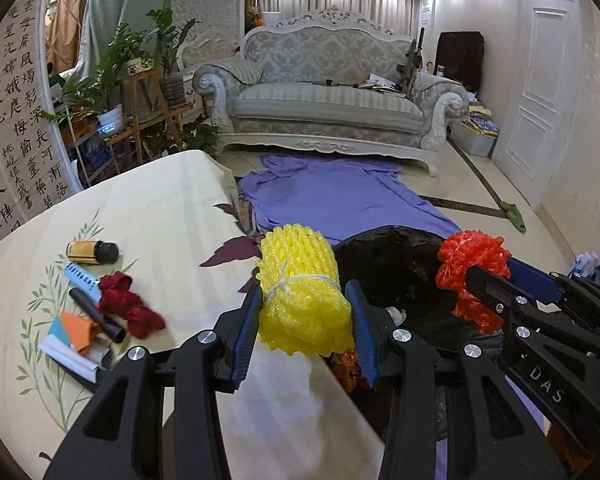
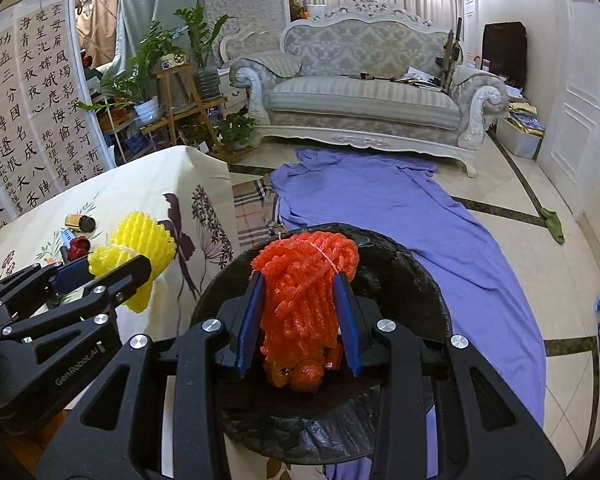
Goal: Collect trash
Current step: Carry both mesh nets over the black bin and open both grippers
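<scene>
My left gripper [image 1: 306, 300] is shut on a yellow foam net bundle [image 1: 300, 292] tied with white string, held over the table's right edge beside the bin. My right gripper [image 2: 300, 300] is shut on a red foam net bundle [image 2: 304, 280], which hangs over the mouth of a black-lined trash bin [image 2: 412, 276]. Orange wrappers lie inside the bin. The left wrist view shows the red bundle [image 1: 470, 264] at right above the bin [image 1: 396, 264]. The right wrist view shows the yellow bundle [image 2: 140, 248] at left.
On the floral tablecloth [image 1: 160, 216] lie a dark red cloth [image 1: 130, 310], a black marker [image 1: 96, 314], a small yellow bottle [image 1: 90, 252], a blue strip and paper scraps [image 1: 72, 340]. A purple sheet [image 2: 400, 208] covers the floor before a sofa [image 2: 364, 92]. Plants stand at back left.
</scene>
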